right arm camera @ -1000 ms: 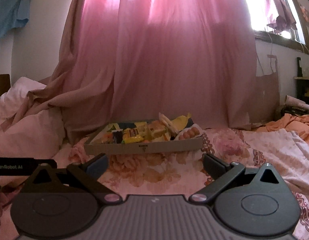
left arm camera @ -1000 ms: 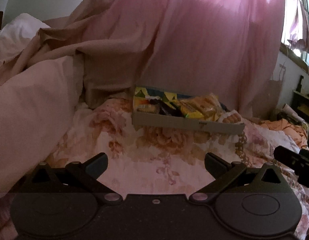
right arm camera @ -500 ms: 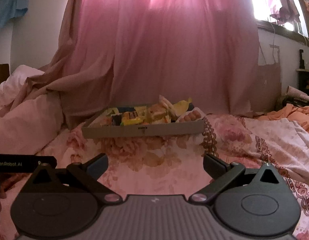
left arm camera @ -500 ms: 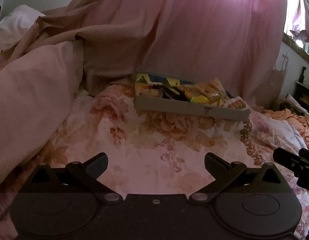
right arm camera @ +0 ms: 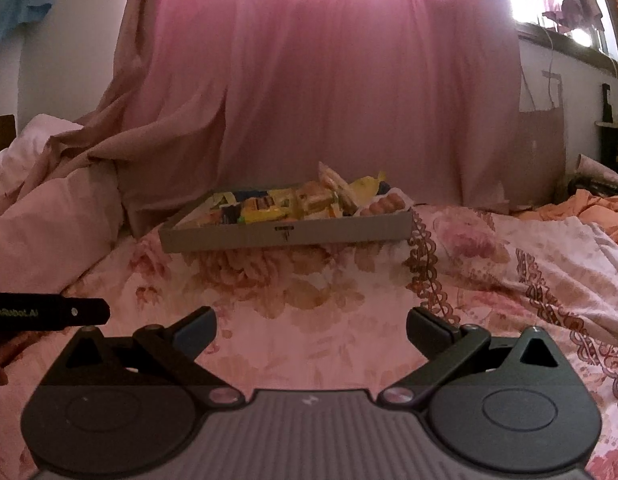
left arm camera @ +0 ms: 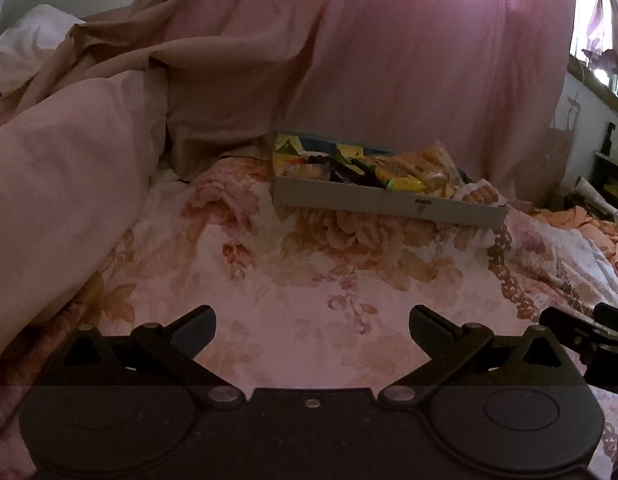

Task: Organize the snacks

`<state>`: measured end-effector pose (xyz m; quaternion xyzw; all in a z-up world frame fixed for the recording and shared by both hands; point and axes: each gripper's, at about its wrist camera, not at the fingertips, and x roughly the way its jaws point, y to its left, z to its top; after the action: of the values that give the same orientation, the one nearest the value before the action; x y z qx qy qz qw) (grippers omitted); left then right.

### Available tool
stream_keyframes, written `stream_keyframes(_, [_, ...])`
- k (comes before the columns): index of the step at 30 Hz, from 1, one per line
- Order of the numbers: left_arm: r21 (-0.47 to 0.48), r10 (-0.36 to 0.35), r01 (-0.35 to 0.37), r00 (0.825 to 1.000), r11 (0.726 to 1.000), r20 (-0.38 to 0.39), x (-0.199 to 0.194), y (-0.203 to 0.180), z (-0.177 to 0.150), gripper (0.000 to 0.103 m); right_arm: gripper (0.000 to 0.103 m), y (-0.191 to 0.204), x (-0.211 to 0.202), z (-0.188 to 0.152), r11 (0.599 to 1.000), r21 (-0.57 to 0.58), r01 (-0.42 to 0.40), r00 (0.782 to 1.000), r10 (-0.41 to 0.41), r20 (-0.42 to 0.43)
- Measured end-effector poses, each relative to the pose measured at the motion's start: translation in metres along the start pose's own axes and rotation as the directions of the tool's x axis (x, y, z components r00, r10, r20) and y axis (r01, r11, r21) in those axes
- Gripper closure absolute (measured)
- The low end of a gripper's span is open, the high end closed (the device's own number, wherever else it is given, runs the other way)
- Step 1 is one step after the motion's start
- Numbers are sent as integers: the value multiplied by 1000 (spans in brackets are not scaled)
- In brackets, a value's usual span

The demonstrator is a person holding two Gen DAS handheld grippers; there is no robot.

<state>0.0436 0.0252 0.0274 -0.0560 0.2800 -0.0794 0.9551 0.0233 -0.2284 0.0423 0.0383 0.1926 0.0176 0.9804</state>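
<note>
Cardboard walls the shallow tray (right arm camera: 285, 236) of snack packets (right arm camera: 265, 206) lying on our floral bedspread (right arm camera: 317, 304), before the pink curtain (right arm camera: 349, 80). Our left gripper (left arm camera: 312, 322) and right gripper (right arm camera: 311, 326) hover well short of it, both spread wide and empty.

The left gripper (left arm camera: 312, 322) and the right gripper (right arm camera: 311, 325) are held level side by side, both with jaws spread wide and empty.
</note>
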Motion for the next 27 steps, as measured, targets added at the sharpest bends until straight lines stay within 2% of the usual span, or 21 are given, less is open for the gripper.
stream_keyframes(7, [14,8,-7,1000,1000,-22,7,1,-5,1,0,-1,7,-7,1000,-2,-1,1000,1,-28])
stream_keyframes(20, [39,14,-15,999,999,37,11,3,-11,1,0,2,14,-14,1000,-15,4,1000,-4,-6])
stream_keyframes(27, [41,14,-15,999,999,35,12,3,-12,1,0,6,17,-16,999,-44,8,1000,-8,8])
